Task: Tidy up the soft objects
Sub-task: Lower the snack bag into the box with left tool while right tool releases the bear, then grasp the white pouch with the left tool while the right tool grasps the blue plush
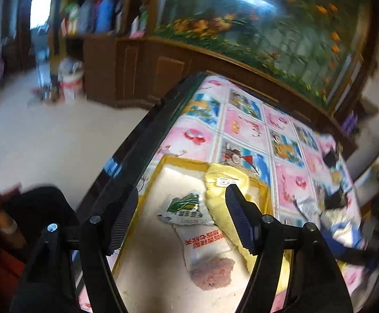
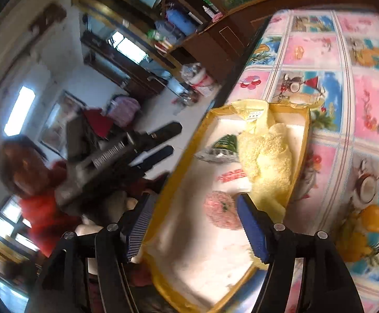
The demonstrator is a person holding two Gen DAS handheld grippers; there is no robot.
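A yellow-rimmed tray (image 1: 186, 162) with a white inside sits on the table's near left corner. In it lie a yellow towel (image 1: 223, 206), a green-printed packet (image 1: 186, 207), a white packet with red print (image 1: 205, 242) and a pink fluffy ball (image 1: 212, 274). My left gripper (image 1: 181, 208) is open and empty above the tray. In the right wrist view the tray (image 2: 189, 156) holds the same towel (image 2: 267, 156), green packet (image 2: 220, 148) and pink ball (image 2: 220, 208). My right gripper (image 2: 192, 224) is open and empty over the tray's near end. The left gripper (image 2: 160, 140) shows beside the tray.
The table carries a pink and blue patterned cloth (image 1: 244, 127). More packets and dark items (image 1: 332, 208) lie at its right side. A wooden cabinet with an aquarium (image 1: 254, 26) stands behind. A person in red (image 2: 35, 182) is at the left. Pale floor (image 1: 46, 135) lies left of the table.
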